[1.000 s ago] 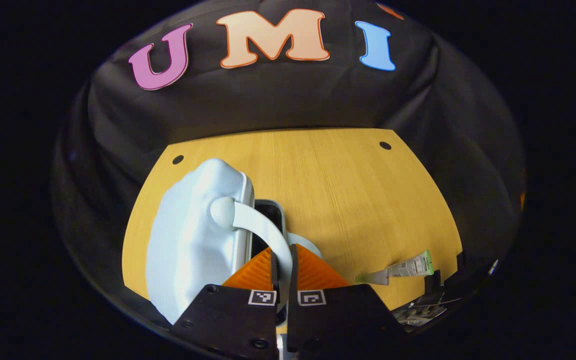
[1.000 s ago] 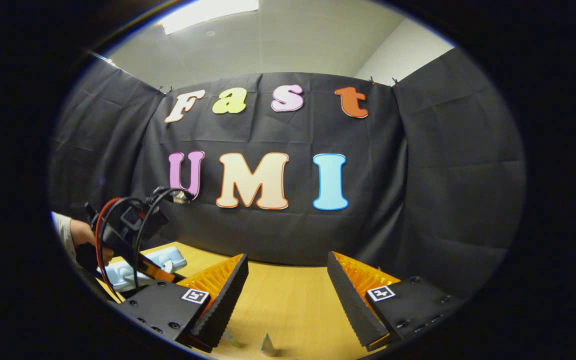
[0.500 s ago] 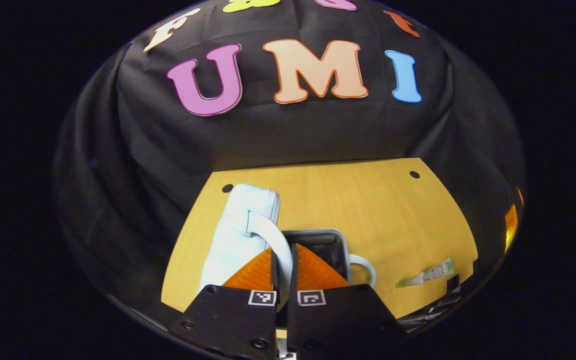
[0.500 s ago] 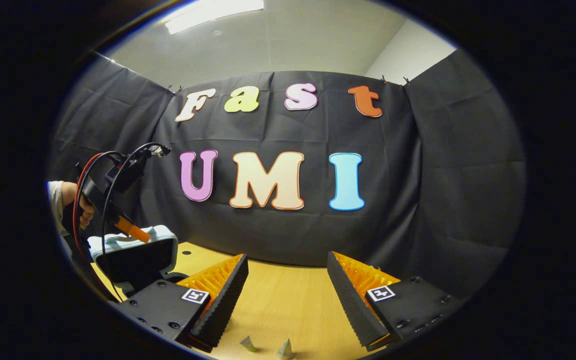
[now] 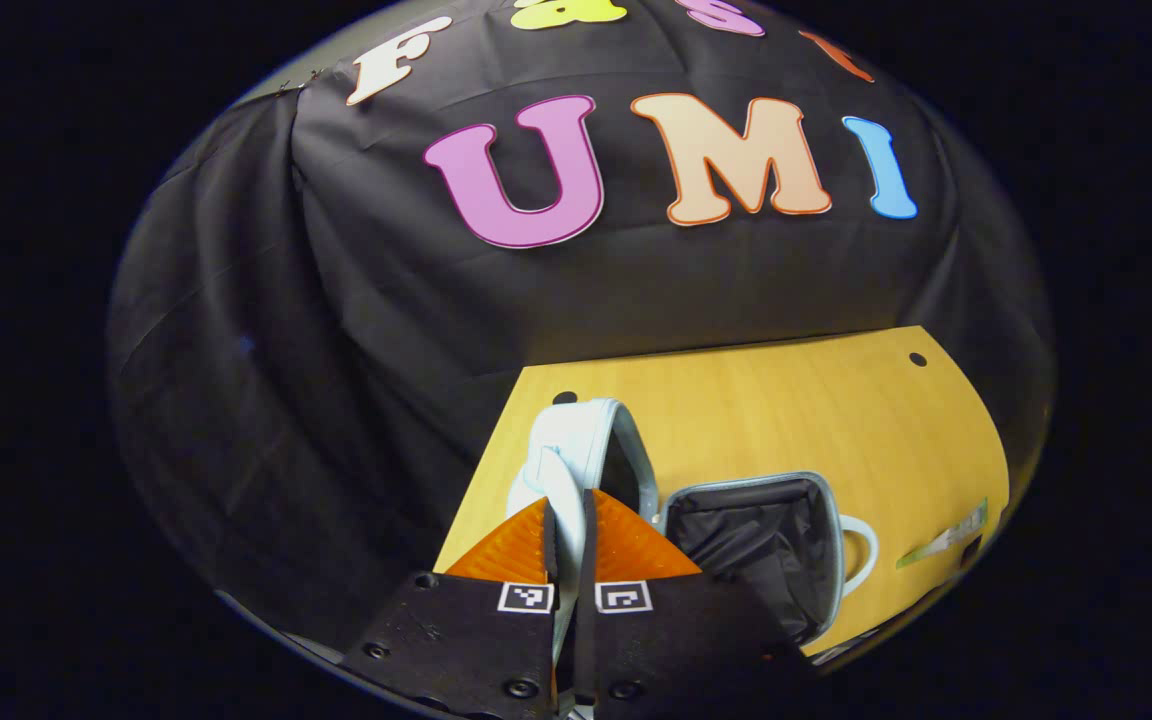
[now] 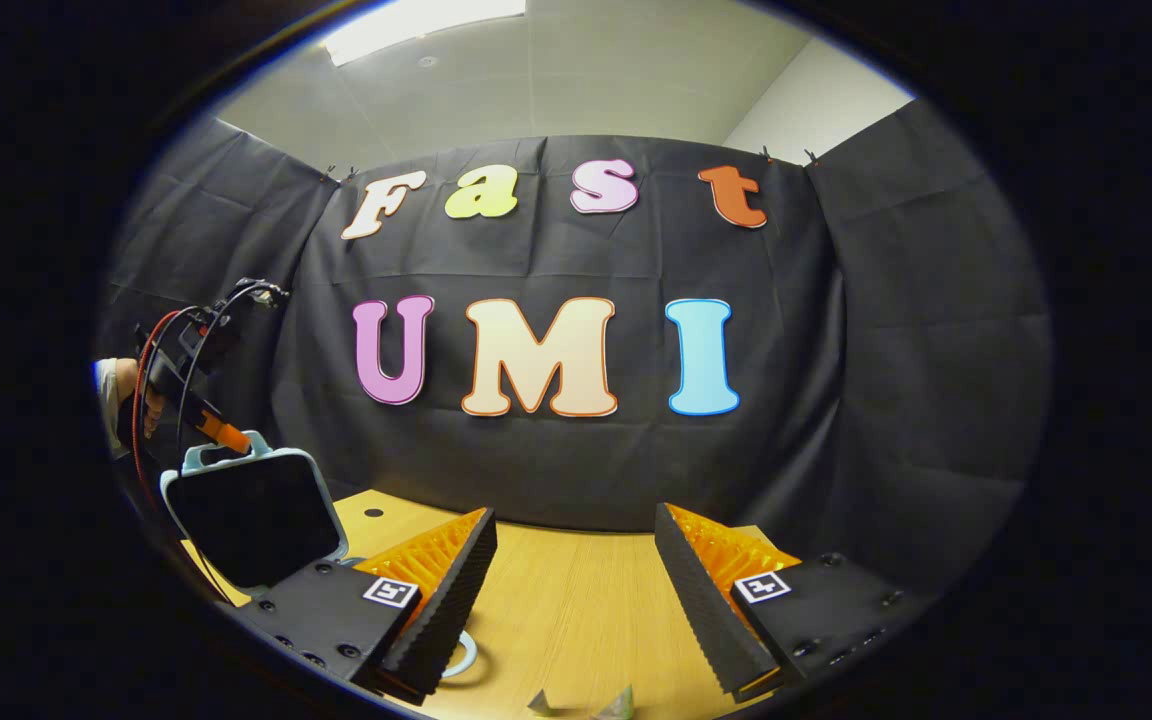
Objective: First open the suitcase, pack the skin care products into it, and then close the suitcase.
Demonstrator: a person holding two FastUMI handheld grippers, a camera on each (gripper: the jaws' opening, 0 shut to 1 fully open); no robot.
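The pale blue suitcase lies open on the wooden table (image 5: 796, 410). Its lid (image 5: 584, 432) stands upright, and my left gripper (image 5: 568, 528) is shut on the lid's handle (image 5: 558, 482). The base (image 5: 758, 532) lies flat to the right, showing black lining. A green-and-white skin care tube (image 5: 946, 535) lies farther right near the table edge. In the right gripper view, my right gripper (image 6: 576, 592) hovers open over the table with nothing between its fingers. The lid (image 6: 251, 510) shows its dark inside at the far left there, with the left gripper (image 6: 221, 436) on top of it. Tube ends (image 6: 616, 702) peek in at the bottom.
The black cloth wall closes the table's back and sides. The base's own loop handle (image 5: 864, 556) sticks out toward the tube. A person's hand (image 6: 126, 400) holds the left gripper at the far left. Bare wood (image 6: 576, 600) lies under the right gripper.
The left gripper has lifted the lid by its handle from nearly closed to upright, exposing the black-lined base. The right gripper has stayed open and almost still.
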